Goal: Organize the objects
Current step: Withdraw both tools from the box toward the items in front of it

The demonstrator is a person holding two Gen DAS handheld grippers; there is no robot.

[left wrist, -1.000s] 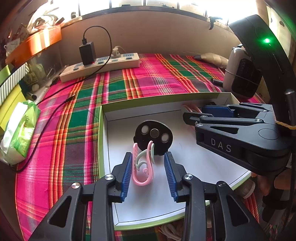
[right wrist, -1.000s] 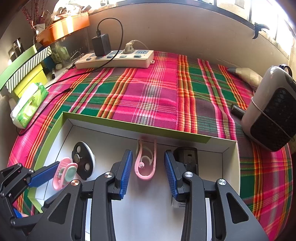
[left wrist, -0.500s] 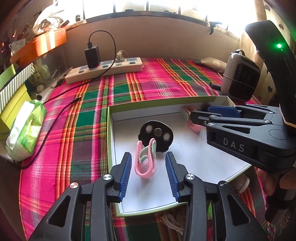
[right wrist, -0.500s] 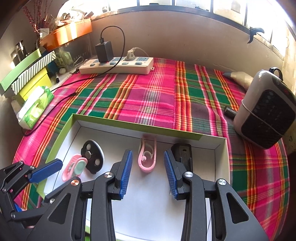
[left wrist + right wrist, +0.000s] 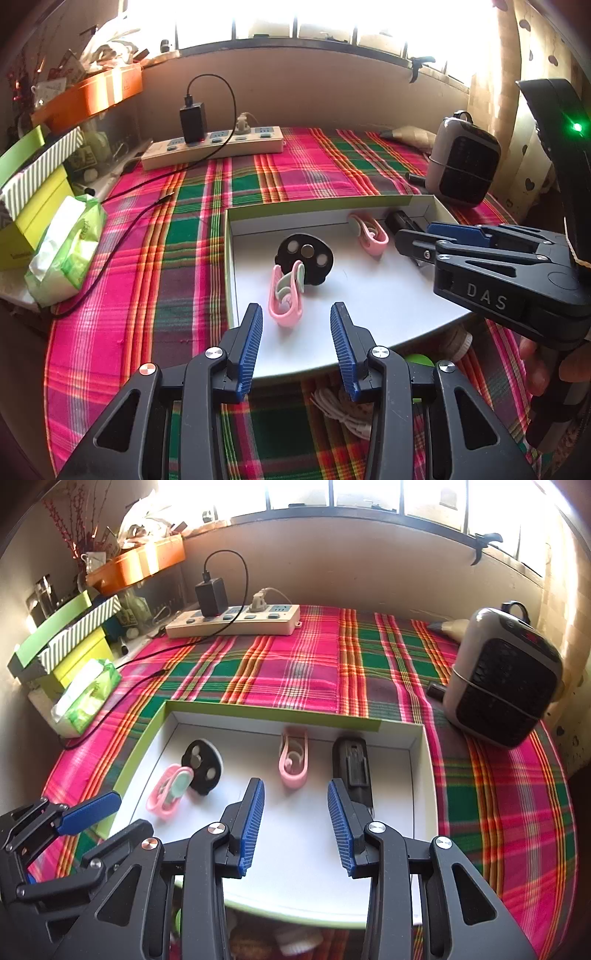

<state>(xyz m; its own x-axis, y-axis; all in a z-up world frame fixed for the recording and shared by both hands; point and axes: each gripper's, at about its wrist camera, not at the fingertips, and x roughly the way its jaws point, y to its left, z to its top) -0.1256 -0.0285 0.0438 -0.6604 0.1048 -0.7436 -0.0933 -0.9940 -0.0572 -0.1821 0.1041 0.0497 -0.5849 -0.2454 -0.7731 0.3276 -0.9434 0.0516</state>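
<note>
The left gripper (image 5: 296,349) is spread wide with nothing between its blue pads (image 5: 251,347); its jaws have just been opening a little. A second ago the pink and green clip (image 5: 286,295) sat right between those pads; now it lies in front of them, free, on the white floor of the tray (image 5: 369,206), leaning on the black round disc (image 5: 306,254). The left gripper has pulled back and up, so more of the plaid cloth (image 5: 166,258) shows and the tray looks smaller.

The right gripper (image 5: 295,825) is spread too and holds nothing; its gap looks the same as before. It has also backed away and risen; the pink clip (image 5: 293,761) used to sit between its pads and now lies ahead of them, near the tray's far wall. The black block (image 5: 352,768) lies just beside that clip, partly behind the right pad.

The power strip (image 5: 236,622), the small heater (image 5: 506,679) and the tissue pack (image 5: 66,251) rest where they were.
</note>
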